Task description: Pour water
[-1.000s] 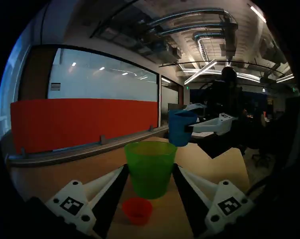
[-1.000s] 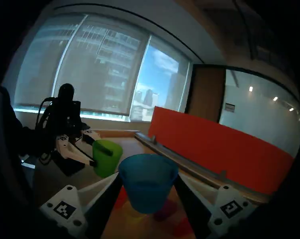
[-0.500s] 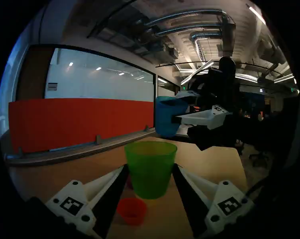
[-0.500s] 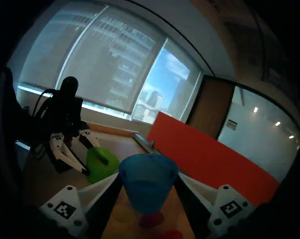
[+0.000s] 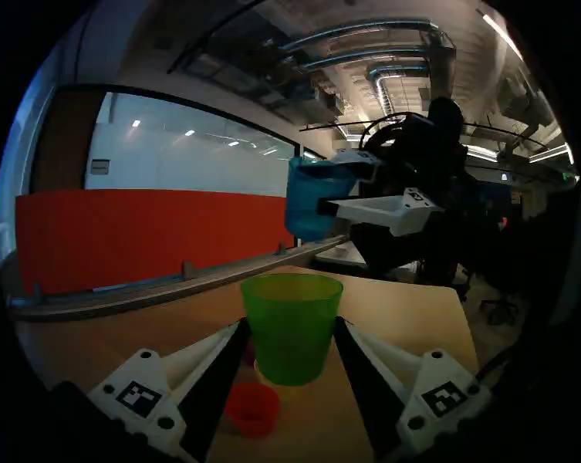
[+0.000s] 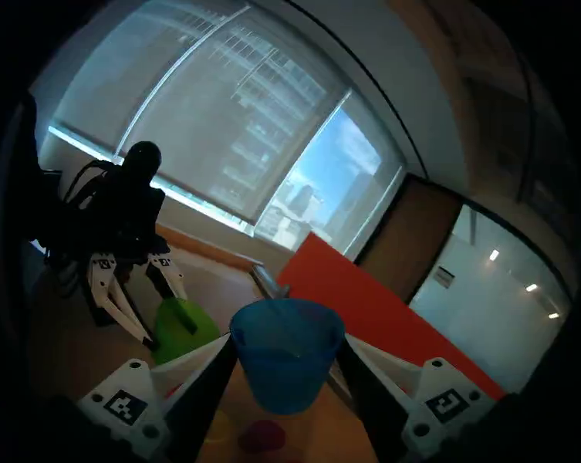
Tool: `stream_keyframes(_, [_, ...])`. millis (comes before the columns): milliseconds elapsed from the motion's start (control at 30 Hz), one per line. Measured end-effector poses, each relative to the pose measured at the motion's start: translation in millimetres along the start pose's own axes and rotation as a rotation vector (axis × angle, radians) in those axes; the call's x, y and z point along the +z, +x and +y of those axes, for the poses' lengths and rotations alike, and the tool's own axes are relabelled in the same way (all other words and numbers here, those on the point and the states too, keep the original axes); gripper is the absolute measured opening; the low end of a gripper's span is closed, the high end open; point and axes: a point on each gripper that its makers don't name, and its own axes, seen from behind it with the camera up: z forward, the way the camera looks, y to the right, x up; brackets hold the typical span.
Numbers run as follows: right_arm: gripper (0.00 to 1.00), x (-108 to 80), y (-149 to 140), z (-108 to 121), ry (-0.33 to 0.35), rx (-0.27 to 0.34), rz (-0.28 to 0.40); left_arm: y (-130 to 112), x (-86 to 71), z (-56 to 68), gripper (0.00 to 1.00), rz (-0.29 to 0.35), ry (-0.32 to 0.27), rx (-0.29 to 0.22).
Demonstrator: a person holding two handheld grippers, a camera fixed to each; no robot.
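Plastic cups: the blue one carries the water, the green one is there to receive it.

We have the right gripper (image 6: 288,339) closed narrowly on the blue cup (image 6: 288,363), both fingers pressed to its sides below the rim, and the left gripper (image 5: 292,324) clamps the green cup (image 5: 292,328) the same way above the table (image 5: 413,309). In the left gripper view the blue cup hangs higher than the green rim and beyond it, near upright. We judge both cups light, thin-walled and smooth, so a hard squeeze may flex them or let them slip. The water seems to sit low in the blue cup and adds shifting weight. Mid-wall holds like ours should suit a slow tilt.
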Motion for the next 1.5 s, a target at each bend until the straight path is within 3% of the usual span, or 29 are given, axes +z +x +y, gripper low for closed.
stream_keyframes(367, [0.89,5.4,16,3,-0.007,-0.156,0.000,1,3.3,8.1,0.79,0.002,-0.019,0.003])
stream_keyframes(1500, [0.88,17.1,44,11,-0.055,-0.491,-0.013,5,8.5,18.0,0.79,0.005,-0.049,0.005])
